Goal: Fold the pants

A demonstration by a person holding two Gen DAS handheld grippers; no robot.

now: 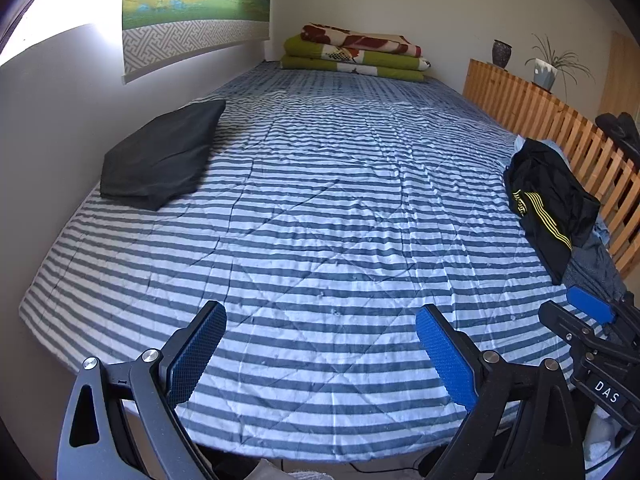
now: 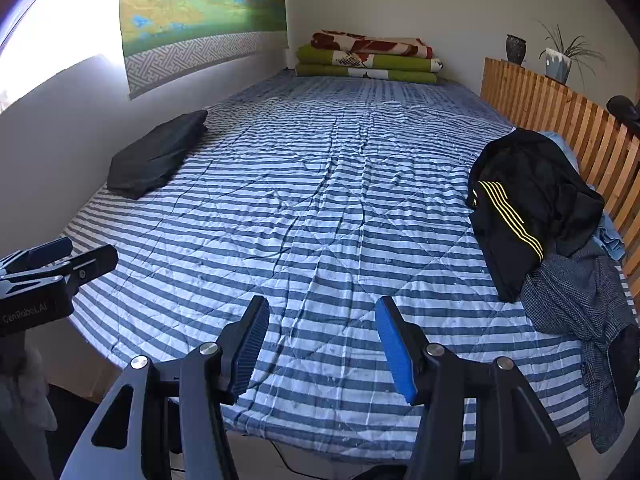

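Black pants with yellow side stripes (image 2: pixel 524 208) lie crumpled on a heap of clothes at the bed's right edge, also in the left wrist view as black pants (image 1: pixel 548 200). A folded dark garment (image 1: pixel 160 156) rests flat at the left by the wall, seen too as the folded garment (image 2: pixel 156 156). My left gripper (image 1: pixel 320 320) hovers open over the near edge of the striped bed, holding nothing. My right gripper (image 2: pixel 322 320) is open too, over the near middle, well left of the pants. The right gripper (image 1: pixel 576 312) shows at the left view's right edge.
The blue-and-white striped quilt (image 2: pixel 320 208) covers the bed. A grey checked garment (image 2: pixel 580 300) and blue cloth lie under the pants. A wooden slatted rail (image 2: pixel 560 120) lines the right side. Folded blankets (image 2: pixel 368 58) sit at the far end. The left wall is close.
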